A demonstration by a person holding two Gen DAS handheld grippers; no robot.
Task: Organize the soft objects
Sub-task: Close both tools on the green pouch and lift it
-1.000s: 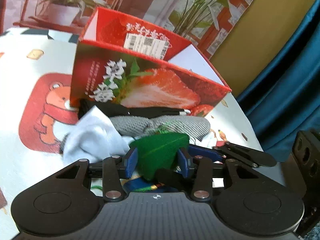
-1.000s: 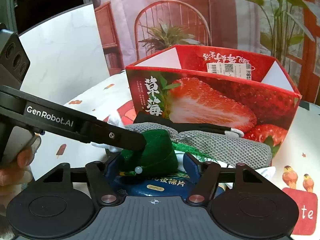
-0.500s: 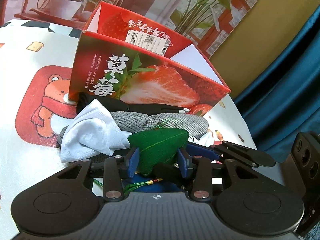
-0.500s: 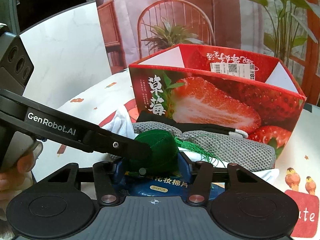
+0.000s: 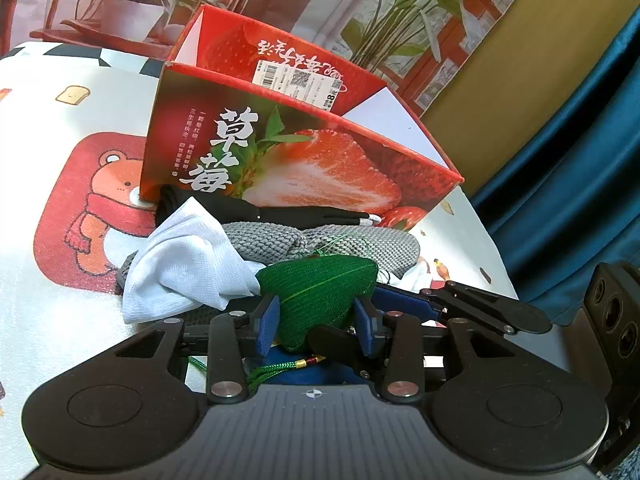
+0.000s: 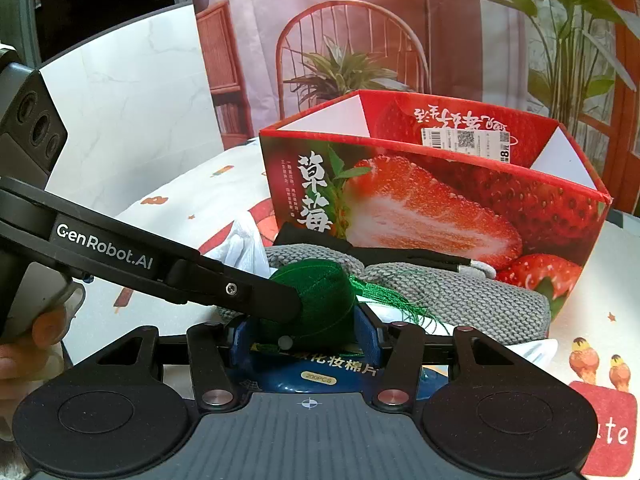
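Observation:
My left gripper [image 5: 316, 322] is shut on a green stuffed pouch [image 5: 320, 292] with a green tassel cord, held just above the table. In the right wrist view the pouch [image 6: 324, 304] sits between the left gripper's fingers [image 6: 256, 296]. My right gripper [image 6: 308, 340] is shut on a dark blue cotton-pad pack [image 6: 332, 372] lying under the pouch. Behind them lie a white cloth [image 5: 184, 264], a grey knitted piece [image 5: 320, 244] and a black fabric item [image 5: 280, 212]. An open red strawberry box [image 5: 300, 152] stands behind the pile.
The table wears a white cloth printed with a red bear patch [image 5: 88, 208] and bird pictures [image 6: 600, 364]. A blue curtain [image 5: 580, 160] hangs off the right table edge. A white marble panel [image 6: 132, 112] stands at the left.
My left gripper has lifted the green pouch a little and moved closer to the strawberry box. The right gripper has stayed on the blue pack.

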